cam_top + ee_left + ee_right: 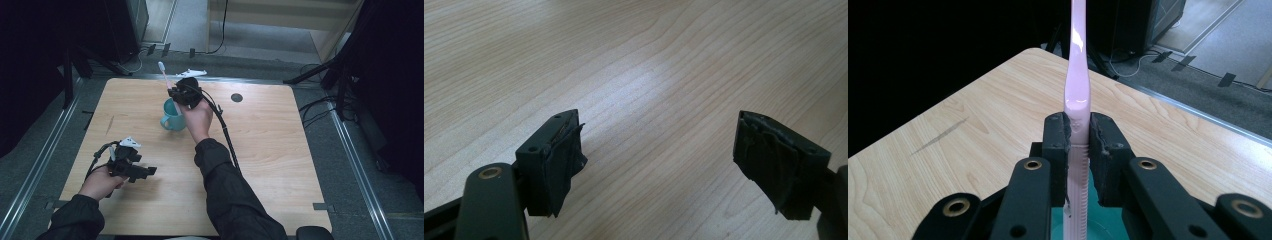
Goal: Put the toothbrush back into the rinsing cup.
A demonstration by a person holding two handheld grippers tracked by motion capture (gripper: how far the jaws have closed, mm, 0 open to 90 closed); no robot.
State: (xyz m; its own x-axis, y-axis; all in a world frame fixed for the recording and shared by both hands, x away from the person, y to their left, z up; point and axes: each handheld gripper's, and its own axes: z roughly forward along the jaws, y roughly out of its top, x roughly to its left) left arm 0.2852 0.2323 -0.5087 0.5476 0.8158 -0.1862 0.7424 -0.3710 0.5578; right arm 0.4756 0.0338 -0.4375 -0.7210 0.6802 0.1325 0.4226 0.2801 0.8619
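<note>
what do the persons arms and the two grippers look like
Both arms wear dark long sleeves. The left gripper and right gripper are black, each topped by a grey three-cornered plate and trailing a black cable. Their flat black jaws carry worn dark pads and brass-coloured rivets.

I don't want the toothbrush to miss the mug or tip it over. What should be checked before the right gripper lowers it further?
1. Grip: right gripper shut on the pink toothbrush, handle between both pads: ok.
2. Toothbrush upright, bristle end up: ok.
3. Alignment: teal mug directly under the jaws, its rim visible below the handle: ok.
4. Mug upright on the table: ok.
5. Whether the handle tip is already inside the mug: cannot tell.
6. Left gripper open, holding nothing, away from the mug: ok.
</note>
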